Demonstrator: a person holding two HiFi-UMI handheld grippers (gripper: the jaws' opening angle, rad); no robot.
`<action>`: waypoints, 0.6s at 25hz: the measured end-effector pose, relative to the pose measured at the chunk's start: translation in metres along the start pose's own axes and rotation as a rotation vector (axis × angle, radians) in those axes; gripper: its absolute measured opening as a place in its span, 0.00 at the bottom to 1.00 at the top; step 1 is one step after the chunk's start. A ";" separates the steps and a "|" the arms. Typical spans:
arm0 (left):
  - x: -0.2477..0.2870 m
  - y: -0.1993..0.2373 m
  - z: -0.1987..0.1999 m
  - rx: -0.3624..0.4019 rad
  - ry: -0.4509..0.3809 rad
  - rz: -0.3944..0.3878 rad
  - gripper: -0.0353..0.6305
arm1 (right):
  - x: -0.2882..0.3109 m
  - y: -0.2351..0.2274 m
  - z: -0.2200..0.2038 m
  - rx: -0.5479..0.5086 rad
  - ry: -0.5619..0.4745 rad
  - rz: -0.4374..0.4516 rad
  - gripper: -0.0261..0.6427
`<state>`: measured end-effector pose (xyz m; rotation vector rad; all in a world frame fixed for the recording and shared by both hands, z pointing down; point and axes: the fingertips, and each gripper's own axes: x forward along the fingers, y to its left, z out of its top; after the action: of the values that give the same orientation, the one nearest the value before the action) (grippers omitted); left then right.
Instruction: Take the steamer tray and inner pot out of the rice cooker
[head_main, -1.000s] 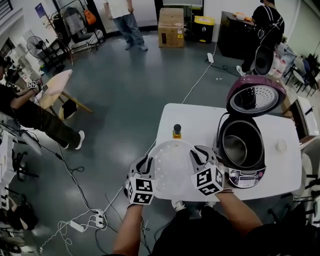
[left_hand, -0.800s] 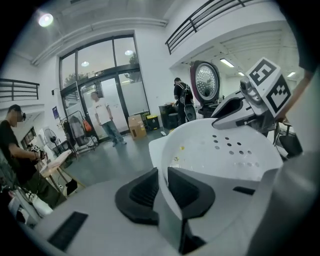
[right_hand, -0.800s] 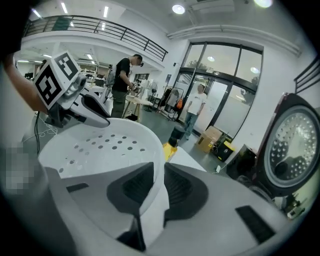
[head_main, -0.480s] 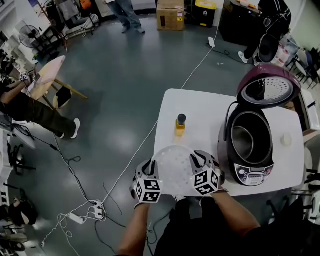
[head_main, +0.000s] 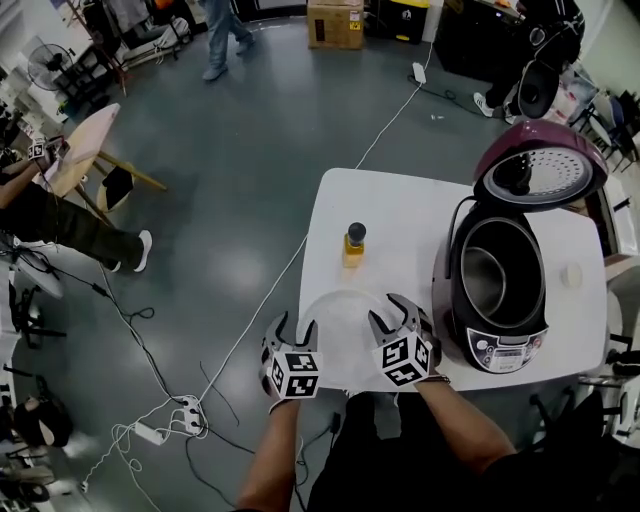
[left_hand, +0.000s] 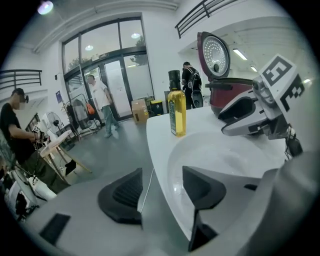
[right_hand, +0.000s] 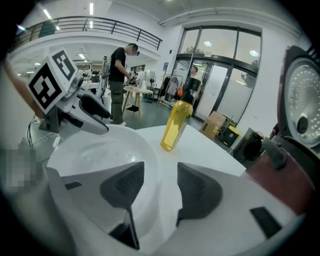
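Nearest me, my left gripper (head_main: 296, 328) and right gripper (head_main: 392, 312) straddle opposite sides of the tray (head_main: 340, 335). It lies at the table's (head_main: 400, 215) near edge, left of the cooker (head_main: 500, 345). Both pairs of jaws have just been opening. They stand partly apart with the tray's rim between them, and the pads look clear of it. The tray seems light, thin, stiff and smooth, so its rim is the place to hold. Beyond it stands a bottle (head_main: 354, 244). By the right edge, the pot (head_main: 497, 275) sits in the open cooker. I judge it heavier, slick metal, best pinched at its rim.
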<state>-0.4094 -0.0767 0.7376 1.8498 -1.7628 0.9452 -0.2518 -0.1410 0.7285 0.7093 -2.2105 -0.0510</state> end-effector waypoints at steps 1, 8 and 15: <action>-0.006 0.002 0.004 -0.009 -0.012 0.009 0.45 | -0.009 0.000 0.008 0.001 -0.025 0.002 0.33; -0.078 0.009 0.077 -0.114 -0.221 -0.002 0.54 | -0.103 -0.006 0.095 0.020 -0.272 0.017 0.38; -0.124 -0.054 0.171 -0.232 -0.398 -0.244 0.59 | -0.191 -0.059 0.115 0.268 -0.427 0.080 0.45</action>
<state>-0.3205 -0.1038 0.5406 2.1367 -1.7149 0.2801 -0.2049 -0.1160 0.5045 0.8128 -2.6867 0.1503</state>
